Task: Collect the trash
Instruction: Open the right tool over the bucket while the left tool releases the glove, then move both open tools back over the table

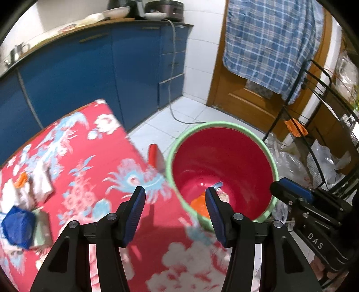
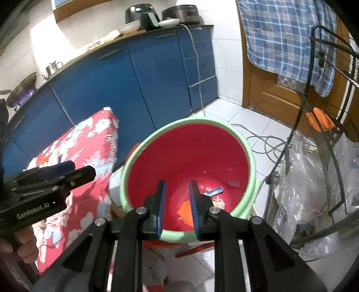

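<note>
One red bucket (image 2: 202, 146) with green rim, two grippers, one floral-covered table (image 1: 74, 157), perhaps three scraps inside the bucket.

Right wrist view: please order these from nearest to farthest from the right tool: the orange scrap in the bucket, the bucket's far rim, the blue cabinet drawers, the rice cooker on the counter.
From the right tool:
1. Orange scrap, in the bucket bottom, just past the tips.
2. Bucket's far rim, straight ahead.
3. Blue cabinet drawers, behind the bucket.
4. Rice cooker, on the counter above them.

Tablecloth (image 1: 94, 157) pattern motion-blurred; trash pile (image 1: 24, 202) cut off at left edge.
</note>
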Action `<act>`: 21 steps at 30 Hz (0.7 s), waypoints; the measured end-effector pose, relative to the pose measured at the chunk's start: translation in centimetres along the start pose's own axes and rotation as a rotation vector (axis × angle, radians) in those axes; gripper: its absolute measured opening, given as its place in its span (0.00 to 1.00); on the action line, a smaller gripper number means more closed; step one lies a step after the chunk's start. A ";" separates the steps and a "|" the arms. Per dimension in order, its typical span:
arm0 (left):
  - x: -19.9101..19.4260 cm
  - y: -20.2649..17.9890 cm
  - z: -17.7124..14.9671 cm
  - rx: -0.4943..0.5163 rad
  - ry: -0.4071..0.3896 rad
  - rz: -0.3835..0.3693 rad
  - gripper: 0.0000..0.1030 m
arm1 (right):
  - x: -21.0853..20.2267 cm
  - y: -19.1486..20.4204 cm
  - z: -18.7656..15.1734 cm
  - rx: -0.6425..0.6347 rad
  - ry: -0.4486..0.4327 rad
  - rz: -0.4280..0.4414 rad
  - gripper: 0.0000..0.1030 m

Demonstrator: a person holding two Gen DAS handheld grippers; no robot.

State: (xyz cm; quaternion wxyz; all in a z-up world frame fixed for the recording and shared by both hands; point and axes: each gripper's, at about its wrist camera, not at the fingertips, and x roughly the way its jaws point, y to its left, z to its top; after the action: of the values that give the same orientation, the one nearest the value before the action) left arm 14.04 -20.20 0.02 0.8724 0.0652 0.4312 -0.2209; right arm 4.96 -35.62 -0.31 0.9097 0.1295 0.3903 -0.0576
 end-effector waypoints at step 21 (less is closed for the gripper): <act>-10.0 13.1 -6.1 -0.215 -0.082 0.246 0.56 | -1.2 12.0 -1.6 -0.203 0.020 0.177 0.27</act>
State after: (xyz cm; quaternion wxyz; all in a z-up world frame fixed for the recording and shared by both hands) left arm 10.11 -3.34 3.03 0.9116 0.0147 0.4053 -0.0676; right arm 5.54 -23.65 1.78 0.9157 0.0712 0.3902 0.0639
